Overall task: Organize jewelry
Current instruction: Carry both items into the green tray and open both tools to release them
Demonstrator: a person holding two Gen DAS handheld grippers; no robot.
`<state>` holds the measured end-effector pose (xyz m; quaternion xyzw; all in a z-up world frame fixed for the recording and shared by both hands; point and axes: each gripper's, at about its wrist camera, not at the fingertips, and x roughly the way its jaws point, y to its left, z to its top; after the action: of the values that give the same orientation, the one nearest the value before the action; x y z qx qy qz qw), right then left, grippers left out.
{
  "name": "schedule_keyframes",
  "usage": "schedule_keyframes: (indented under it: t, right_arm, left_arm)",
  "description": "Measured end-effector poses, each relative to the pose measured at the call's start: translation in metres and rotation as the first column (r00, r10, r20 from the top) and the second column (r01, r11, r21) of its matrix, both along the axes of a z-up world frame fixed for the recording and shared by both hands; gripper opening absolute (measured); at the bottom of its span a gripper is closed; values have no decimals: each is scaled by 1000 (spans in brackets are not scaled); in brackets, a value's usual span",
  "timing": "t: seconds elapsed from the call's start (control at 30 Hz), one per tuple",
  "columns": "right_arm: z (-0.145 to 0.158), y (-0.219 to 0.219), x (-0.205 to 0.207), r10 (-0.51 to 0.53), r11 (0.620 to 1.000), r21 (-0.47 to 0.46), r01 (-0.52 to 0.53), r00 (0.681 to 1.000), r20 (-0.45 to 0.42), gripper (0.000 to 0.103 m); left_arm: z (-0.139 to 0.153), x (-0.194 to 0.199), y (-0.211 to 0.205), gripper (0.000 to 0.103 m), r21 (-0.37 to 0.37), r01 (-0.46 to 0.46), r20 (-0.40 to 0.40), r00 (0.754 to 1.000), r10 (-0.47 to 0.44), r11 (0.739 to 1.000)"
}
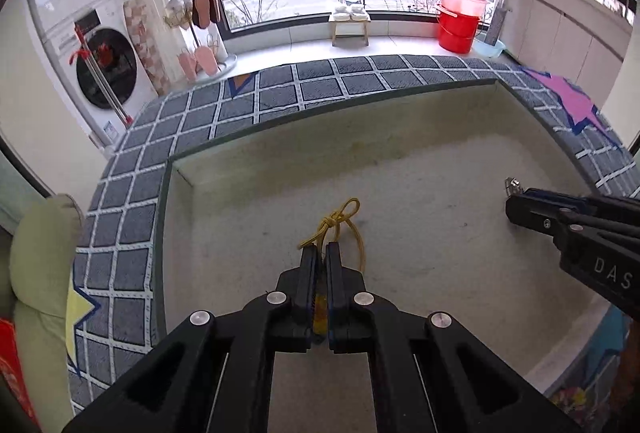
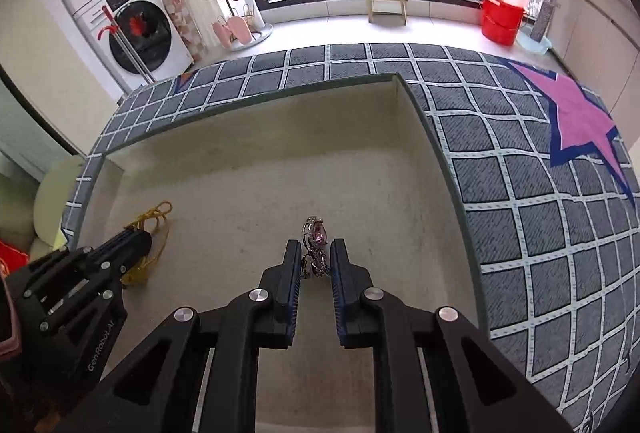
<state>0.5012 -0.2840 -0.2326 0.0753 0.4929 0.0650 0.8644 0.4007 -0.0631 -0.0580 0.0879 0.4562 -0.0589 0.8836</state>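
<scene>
My left gripper (image 1: 323, 247) is clamped on a yellow knotted cord (image 1: 339, 221); its knot and loop stick out just past my fingertips, and a strand trails down along the right finger. The cord hangs over the pale felt floor of the open tray (image 1: 400, 169), and I cannot tell whether the loop touches the felt.

My right gripper (image 2: 316, 247) is pinched on a silver ornament set with a pink stone (image 2: 316, 233). The stone end pokes out beyond my fingertips, while the metalwork sits between the pads. It too is over the tray's floor, near the middle in the right wrist view. Seen from the left wrist, only a small silver bit shows at the tip of that gripper, well to the right of the cord.

The tray's low walls rise around both grippers. Beyond them lies a grey grid-patterned rug (image 2: 520, 193) with a pink star (image 2: 580, 121). Farther off stand a red bucket (image 1: 456, 29) and a small wooden stool (image 1: 350, 27) by the window.
</scene>
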Motion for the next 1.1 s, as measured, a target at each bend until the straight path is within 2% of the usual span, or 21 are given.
schedule_keyframes:
  t: [0.07, 0.1, 0.13, 0.17, 0.2, 0.33, 0.6, 0.7, 0.83, 0.9, 1.0, 1.07, 1.1]
  right_arm:
    - [1, 1, -2, 4, 1000, -8, -4, 1000, 2, 18]
    - [1, 0, -2, 3, 1000, 0, -3, 1000, -1, 23]
    - [2, -2, -2, 1, 1000, 16, -1, 1000, -5, 29]
    - [3, -4, -3, -6, 999, 31, 6, 1000, -10, 41]
    - [5, -4, -1, -14, 999, 43, 14, 1000, -7, 48]
    - [17, -10, -7, -31, 996, 90, 29, 999, 15, 49]
    - [45, -21, -33, -56, 992, 120, 49, 997, 61, 55]
    - [47, -24, -42, -64, 989, 140, 55, 996, 59, 64]
    - [46, -27, -55, -80, 983, 168, 72, 996, 46, 64]
    - [47, -28, -62, -85, 983, 168, 76, 995, 45, 66]
    - [52, -29, -76, -92, 981, 177, 81, 994, 56, 75]
    - [56, -29, -86, -89, 981, 180, 77, 994, 65, 75]
    - [58, -28, -89, -87, 981, 179, 74, 994, 69, 75]
  left_arm:
    - [1, -1, -3, 18, 28, -4, -1, 1000, 4, 1000]
    - [2, -2, -2, 18, 32, -4, -4, 1000, 4, 999]
    - [3, -3, -3, 18, 28, -4, -6, 1000, 4, 1000]
    - [4, -5, -2, 18, 16, -5, -3, 1000, 5, 1000]
    - [5, -5, -3, 18, 8, -7, 0, 1000, 7, 1000]
    - [13, -8, 2, 18, -26, -6, 5, 1000, 6, 1000]
    - [26, -15, 10, 18, -69, -7, 18, 1000, 8, 998]
    - [32, -22, 15, 18, -116, -3, 19, 1000, 5, 993]
    - [41, -34, 20, 18, -124, 3, 43, 999, 2, 992]
    - [46, -43, 26, 18, -158, 10, 41, 999, -3, 987]
    - [52, -57, 33, 19, -183, 10, 50, 999, -1, 983]
    - [54, -66, 37, 86, -184, 3, 48, 999, 6, 983]
    - [55, -72, 41, 103, -184, -25, 54, 998, 35, 983]
